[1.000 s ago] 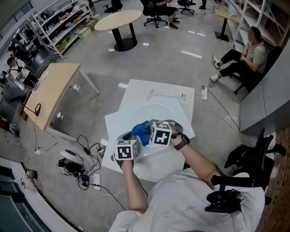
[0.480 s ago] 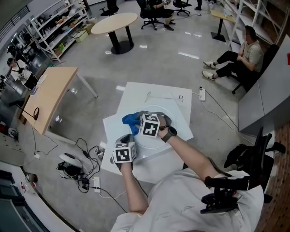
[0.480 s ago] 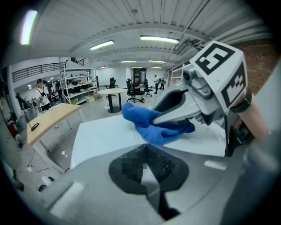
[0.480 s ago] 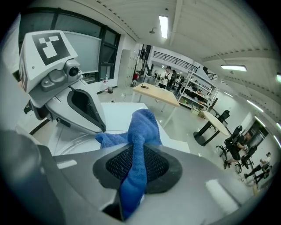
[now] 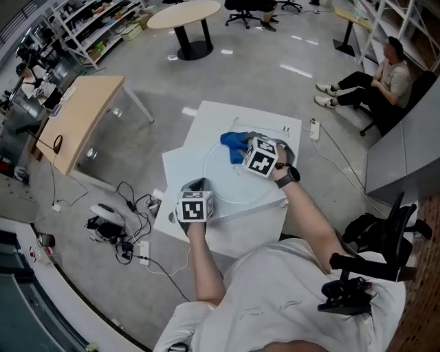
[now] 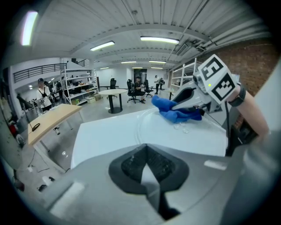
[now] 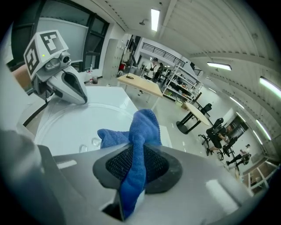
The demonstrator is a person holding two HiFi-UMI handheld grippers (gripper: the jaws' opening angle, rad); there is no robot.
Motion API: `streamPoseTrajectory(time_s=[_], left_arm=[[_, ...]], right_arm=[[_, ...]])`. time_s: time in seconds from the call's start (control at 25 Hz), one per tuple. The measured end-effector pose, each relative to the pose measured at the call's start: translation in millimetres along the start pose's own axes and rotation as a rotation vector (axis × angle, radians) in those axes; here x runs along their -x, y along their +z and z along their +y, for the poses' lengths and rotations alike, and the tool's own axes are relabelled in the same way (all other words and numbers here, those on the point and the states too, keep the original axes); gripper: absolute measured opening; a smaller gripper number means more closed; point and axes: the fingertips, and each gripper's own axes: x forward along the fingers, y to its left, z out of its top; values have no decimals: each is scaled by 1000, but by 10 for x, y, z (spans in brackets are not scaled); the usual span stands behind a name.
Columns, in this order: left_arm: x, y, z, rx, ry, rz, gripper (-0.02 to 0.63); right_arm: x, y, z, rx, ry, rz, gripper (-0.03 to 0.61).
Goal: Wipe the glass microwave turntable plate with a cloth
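The clear glass turntable plate [image 5: 232,184] lies on a white board [image 5: 206,127] on the floor. My left gripper [image 5: 199,186] sits at the plate's near left rim, jaws shut on that rim [image 6: 147,169]. My right gripper [image 5: 242,148] is shut on a blue cloth [image 5: 232,142] and presses it on the plate's far side. In the right gripper view the cloth [image 7: 137,132] runs up between the pads and bunches on the glass [image 7: 66,127], with the left gripper [image 7: 66,87] beyond. In the left gripper view the cloth [image 6: 174,112] lies under the right gripper [image 6: 189,97].
A second white board [image 5: 237,237] overlaps the first. A power strip and cable [image 5: 313,130] lie at the right, tangled cables and a device [image 5: 117,230] at the left. A wooden table [image 5: 75,124], a round table [image 5: 184,14], a seated person [image 5: 385,75] and an office chair [image 5: 385,237] stand around.
My right gripper has carried the blue cloth across the plate, from its near left part to its far side. The left gripper has stayed at the near rim.
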Motion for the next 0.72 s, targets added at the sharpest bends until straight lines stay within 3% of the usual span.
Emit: streamPoseTrajectory(time_s=[0.08,0.36,0.72], left_arm=[[4,86,-132,-5,-24,-3,0],[-82,-48,113,9,10,2,0],[-94,-22,83,-10,8,1,0]], right_arm=[[180,-287,-81,-31,-18,36,71],[418,-463,266,-9,63,71,69],[703,-285,1101,59,212,15,64]])
